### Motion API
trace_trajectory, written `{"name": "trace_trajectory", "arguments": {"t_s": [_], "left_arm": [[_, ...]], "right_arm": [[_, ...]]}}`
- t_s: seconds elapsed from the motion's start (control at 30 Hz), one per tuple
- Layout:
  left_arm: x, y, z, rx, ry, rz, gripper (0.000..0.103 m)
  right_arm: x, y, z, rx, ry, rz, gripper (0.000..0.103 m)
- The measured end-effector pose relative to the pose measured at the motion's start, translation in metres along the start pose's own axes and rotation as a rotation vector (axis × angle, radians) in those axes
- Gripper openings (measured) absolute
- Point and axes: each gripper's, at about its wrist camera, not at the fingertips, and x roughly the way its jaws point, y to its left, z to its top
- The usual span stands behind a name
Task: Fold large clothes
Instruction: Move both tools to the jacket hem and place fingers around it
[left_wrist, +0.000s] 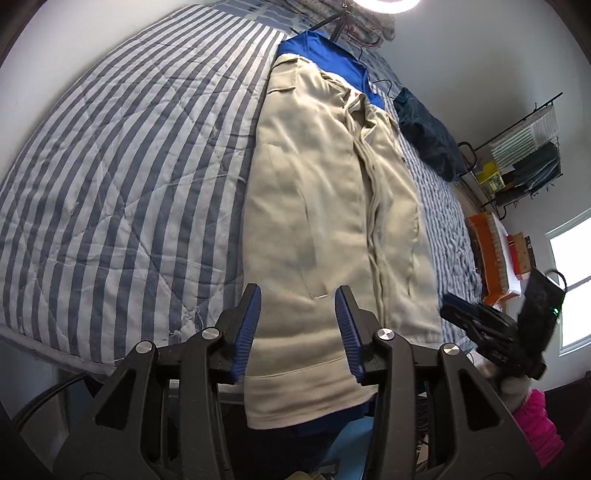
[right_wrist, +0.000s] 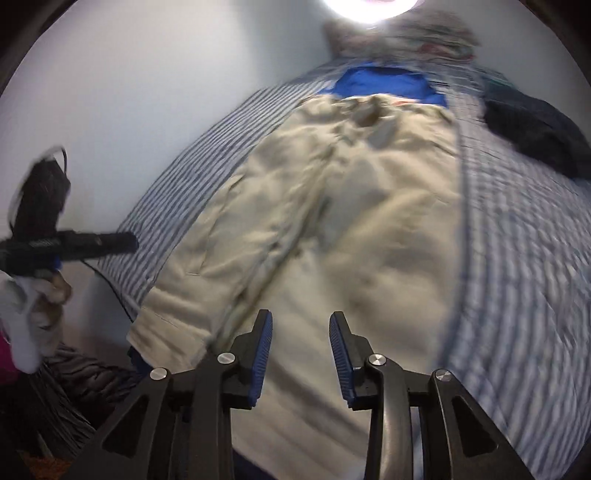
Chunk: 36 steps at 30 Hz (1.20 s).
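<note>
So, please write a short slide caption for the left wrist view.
Open left gripper above the hem of a beige jacket lying on a striped quilt.

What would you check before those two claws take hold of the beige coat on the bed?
1. Left gripper has nothing in it: ok, its jaws stand apart with only the coat lying beneath.
2. Right gripper has nothing in it: ok, jaws apart, nothing pinched.
3. Coat lies flat on the striped quilt: ok, though its bottom edge hangs over the edge of the bed.
4. Coat is free of other clothes: not ok, a blue garment lies under its collar end.
5. Dark bundle is out of the way: ok, it lies apart to one side.
6. Right camera view is sharp: not ok, blurred.
</note>
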Motion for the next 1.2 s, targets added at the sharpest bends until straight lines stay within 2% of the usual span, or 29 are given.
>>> {"name": "trace_trajectory", "arguments": {"t_s": [0.1,0.23,0.3,0.37,0.47,0.5,0.53,0.57,0.6,0.7,0.8,0.87,0.97,1.03,1.1,1.2], "left_arm": [[0.010,-0.008,-0.008,0.064,0.018,0.044,0.042],[0.037,-0.019,-0.030,0.197,0.089,0.148,0.042],[0.049,-0.017,-0.043,0.239,0.116,0.205,0.042],[0.050,-0.014,-0.050,0.258,0.093,0.216,0.047],[0.039,-0.002,-0.047,0.189,0.102,0.153,0.048],[0.035,0.004,-0.046,0.151,0.101,0.131,0.052],[0.029,0.011,-0.043,0.108,0.095,0.103,0.055],[0.025,0.017,-0.041,0.081,0.088,0.087,0.058],[0.022,0.023,-0.039,0.048,0.083,0.069,0.059],[0.023,0.046,-0.033,-0.116,0.122,-0.039,0.059],[0.033,0.060,-0.036,-0.233,0.189,-0.150,0.059],[0.036,0.059,-0.037,-0.228,0.207,-0.156,0.059],[0.038,0.057,-0.038,-0.206,0.222,-0.160,0.059],[0.045,0.053,-0.037,-0.214,0.244,-0.187,0.059],[0.046,0.048,-0.039,-0.192,0.247,-0.177,0.059],[0.046,0.041,-0.038,-0.141,0.250,-0.147,0.059]], "right_arm": [[-0.009,-0.005,-0.016,-0.015,0.031,-0.033,0.030],[0.003,-0.004,-0.044,-0.055,0.111,-0.056,0.030],[0.016,-0.004,-0.058,-0.095,0.160,-0.113,0.030],[0.019,0.001,-0.068,-0.158,0.141,-0.155,0.030],[0.010,-0.002,-0.064,-0.123,0.141,-0.124,0.031],[0.004,-0.006,-0.062,-0.094,0.121,-0.093,0.037],[-0.001,-0.009,-0.061,-0.073,0.110,-0.078,0.050],[-0.007,-0.015,-0.059,-0.044,0.089,-0.064,0.056],[-0.013,-0.023,-0.058,-0.014,0.069,-0.050,0.065],[-0.012,-0.047,-0.053,0.120,0.061,0.032,0.065],[-0.006,-0.072,-0.055,0.251,0.080,0.139,0.065],[-0.001,-0.079,-0.059,0.298,0.091,0.187,0.066],[0.009,-0.079,-0.063,0.307,0.118,0.208,0.064],[0.016,-0.076,-0.065,0.316,0.137,0.247,0.060],[0.025,-0.074,-0.065,0.324,0.153,0.283,0.058],[0.032,-0.070,-0.066,0.316,0.162,0.293,0.058]]}}
